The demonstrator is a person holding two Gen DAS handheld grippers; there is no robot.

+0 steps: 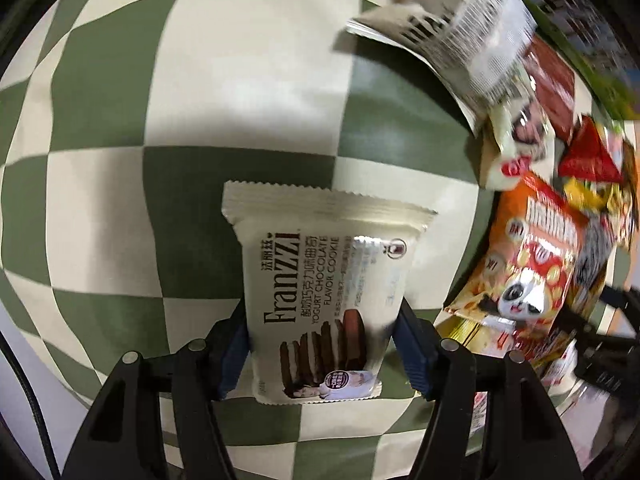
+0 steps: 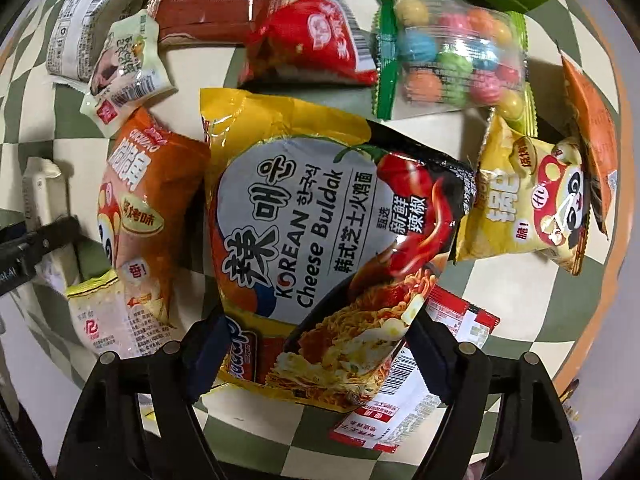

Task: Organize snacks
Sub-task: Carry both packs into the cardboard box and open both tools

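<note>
My left gripper (image 1: 320, 344) is shut on a white Franzzi yogurt chocolate cookie pack (image 1: 320, 280), held over the green and cream checked cloth (image 1: 160, 120). My right gripper (image 2: 316, 356) is shut on a yellow Korean Cheese Buldak noodle pack (image 2: 316, 220), held above a pile of snacks. An orange panda snack bag (image 1: 524, 264) lies right of the left gripper and shows too in the right wrist view (image 2: 140, 208).
Around the noodle pack lie a bag of coloured candy balls (image 2: 452, 56), a yellow panda bag (image 2: 528, 196), red packets (image 2: 312, 40), a dark red pack (image 2: 216, 0), and white wrappers (image 2: 124, 68). A white barcoded wrapper (image 1: 452, 24) lies far right. The other gripper (image 2: 36, 248) shows at left.
</note>
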